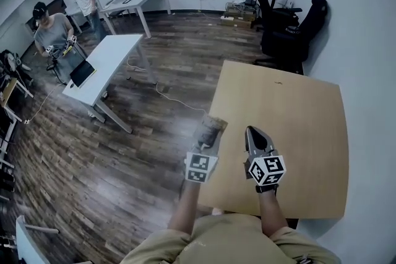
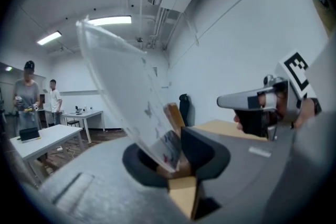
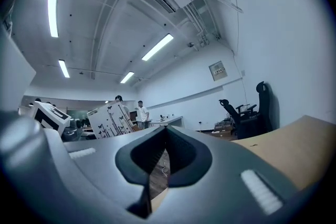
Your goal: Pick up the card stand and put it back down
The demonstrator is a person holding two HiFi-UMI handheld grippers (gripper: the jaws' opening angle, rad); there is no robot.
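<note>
The card stand is a clear acrylic sheet (image 2: 118, 92) set in a small wooden base (image 2: 175, 117). My left gripper (image 2: 176, 157) is shut on its lower part and holds it tilted in the air. In the head view the card stand (image 1: 211, 125) and left gripper (image 1: 208, 133) hang over the left edge of the tan table (image 1: 303, 114). My right gripper (image 1: 253, 134) is just to the right, over the table, its jaws shut with nothing between them. In the right gripper view, the right gripper (image 3: 164, 134) sees the card stand (image 3: 109, 115) off to its left.
White desks (image 1: 110, 65) stand on the wood floor to the left, with two people (image 1: 54, 40) near them. Black office chairs (image 1: 291, 21) sit beyond the table's far side. A white wall runs along the right.
</note>
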